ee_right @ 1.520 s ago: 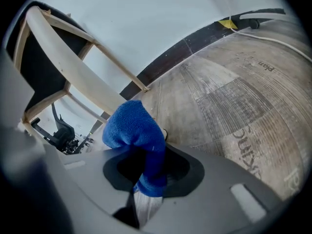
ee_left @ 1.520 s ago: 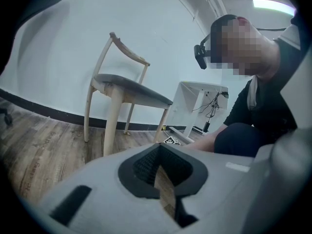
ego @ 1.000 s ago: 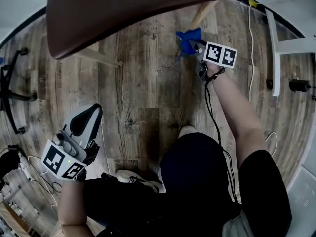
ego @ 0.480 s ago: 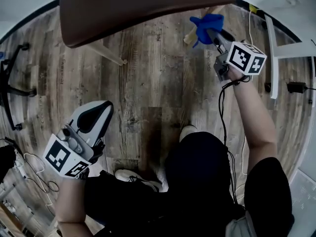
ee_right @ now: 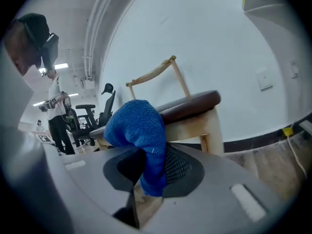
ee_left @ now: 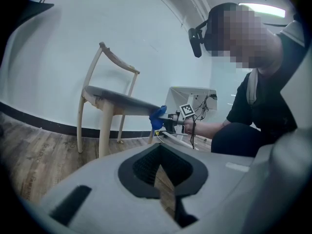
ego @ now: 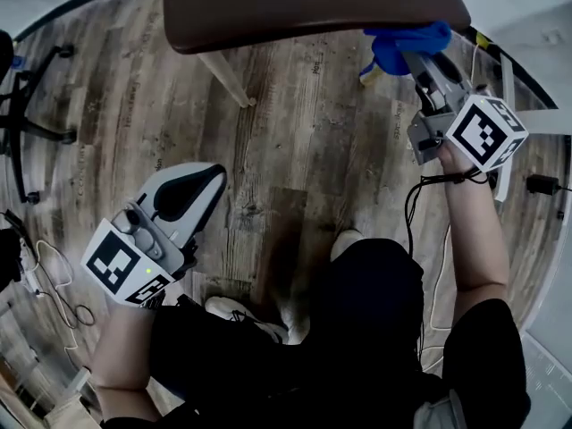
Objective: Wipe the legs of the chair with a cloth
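The chair's brown seat fills the top of the head view, with a pale wooden leg slanting down to the floor. My right gripper is shut on a blue cloth, held at the seat's right front corner where another leg peeks out. In the right gripper view the cloth bulges from the right gripper, just before the seat and a leg. My left gripper hangs shut and empty over the floor. It faces the chair and cloth.
An office chair base stands at the far left, cables below it. A white furniture frame and a black plug lie at the right. My shoes are on the wooden floor. Office chairs and a person stand behind.
My right gripper has carried the blue cloth up along the chair leg, from near the floor to the seat's edge. The left gripper has barely moved.
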`<state>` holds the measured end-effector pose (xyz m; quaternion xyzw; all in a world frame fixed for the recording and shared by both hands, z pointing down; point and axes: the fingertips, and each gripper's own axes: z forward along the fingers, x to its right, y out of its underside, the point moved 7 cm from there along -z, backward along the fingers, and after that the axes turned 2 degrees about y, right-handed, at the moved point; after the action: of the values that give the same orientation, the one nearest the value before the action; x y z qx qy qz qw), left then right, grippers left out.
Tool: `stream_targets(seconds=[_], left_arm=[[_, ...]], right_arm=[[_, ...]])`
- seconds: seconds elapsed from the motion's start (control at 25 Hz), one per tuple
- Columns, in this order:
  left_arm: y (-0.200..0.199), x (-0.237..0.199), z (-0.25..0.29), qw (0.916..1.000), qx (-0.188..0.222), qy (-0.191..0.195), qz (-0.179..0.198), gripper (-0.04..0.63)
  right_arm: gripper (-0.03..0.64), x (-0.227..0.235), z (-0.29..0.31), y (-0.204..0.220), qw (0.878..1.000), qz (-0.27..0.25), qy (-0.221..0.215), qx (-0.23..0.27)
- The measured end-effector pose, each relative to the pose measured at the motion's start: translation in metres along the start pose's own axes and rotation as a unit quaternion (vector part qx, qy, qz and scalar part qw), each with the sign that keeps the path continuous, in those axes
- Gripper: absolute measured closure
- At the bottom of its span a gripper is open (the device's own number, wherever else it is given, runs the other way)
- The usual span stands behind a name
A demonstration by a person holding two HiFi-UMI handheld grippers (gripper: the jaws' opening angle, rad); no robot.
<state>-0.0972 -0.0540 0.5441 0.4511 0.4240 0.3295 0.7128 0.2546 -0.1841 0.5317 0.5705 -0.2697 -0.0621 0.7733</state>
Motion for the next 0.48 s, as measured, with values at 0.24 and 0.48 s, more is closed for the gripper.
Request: stream_targets(seconds=[0.24, 0.48], left_arm=[[-0.001, 0.002, -0.008, 1.0000, 0.002, -0.007, 0.000, 0.597], [-0.005, 0.002, -0.021, 0.9999, 0.008, -0.013, -0.004, 0.597]], right_arm=[[0.526, -0.061, 0.047, 0.024, 0.995, 0.013, -0.095, -0.023], [0.526, -0.128, 0.097, 0.049, 0.980, -0.031, -0.184, -0.062]])
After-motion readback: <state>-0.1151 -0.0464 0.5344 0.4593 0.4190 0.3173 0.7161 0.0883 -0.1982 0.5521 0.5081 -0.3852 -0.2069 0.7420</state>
